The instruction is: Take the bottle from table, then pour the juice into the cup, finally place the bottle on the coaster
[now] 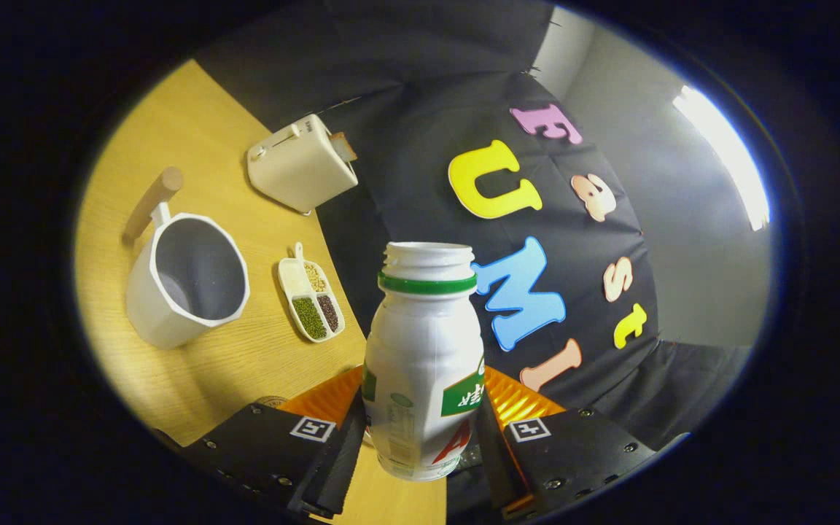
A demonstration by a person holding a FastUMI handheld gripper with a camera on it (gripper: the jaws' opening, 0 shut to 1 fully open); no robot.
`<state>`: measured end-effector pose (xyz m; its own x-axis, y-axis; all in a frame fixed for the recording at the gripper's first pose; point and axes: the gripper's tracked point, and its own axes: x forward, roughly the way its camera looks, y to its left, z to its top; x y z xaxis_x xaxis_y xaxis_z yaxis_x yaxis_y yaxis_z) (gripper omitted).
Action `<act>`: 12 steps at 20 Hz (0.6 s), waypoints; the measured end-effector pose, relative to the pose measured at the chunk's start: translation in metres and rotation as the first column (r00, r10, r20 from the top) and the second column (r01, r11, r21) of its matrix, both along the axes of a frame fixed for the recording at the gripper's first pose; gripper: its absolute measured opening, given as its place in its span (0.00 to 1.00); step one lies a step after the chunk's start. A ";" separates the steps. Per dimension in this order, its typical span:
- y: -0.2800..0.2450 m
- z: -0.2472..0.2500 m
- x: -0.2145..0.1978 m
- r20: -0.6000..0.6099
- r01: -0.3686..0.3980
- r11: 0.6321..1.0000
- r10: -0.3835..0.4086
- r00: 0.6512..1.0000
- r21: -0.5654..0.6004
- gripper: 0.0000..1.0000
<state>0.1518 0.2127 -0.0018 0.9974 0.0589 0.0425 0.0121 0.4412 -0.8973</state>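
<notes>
Bottle — clamped between gripper fingers, uncapped.

A light wooden table meets the booth's black cloth wall, creased and draped past the table's edge, while beyond the cloth a pale grey room wall carries a bright strip light

bottle: 1 | cup: 1 | toaster: 1 | divided dish: 1 | claw: 1
</notes>
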 end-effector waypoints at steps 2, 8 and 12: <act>-0.008 0.002 0.000 -0.007 -0.004 0.990 0.005 1.000 0.142 0.71; -0.021 -0.001 -0.002 -0.101 -0.013 0.852 0.077 0.992 0.524 0.71; -0.025 0.001 0.001 -0.114 -0.015 0.770 0.113 0.987 0.637 0.71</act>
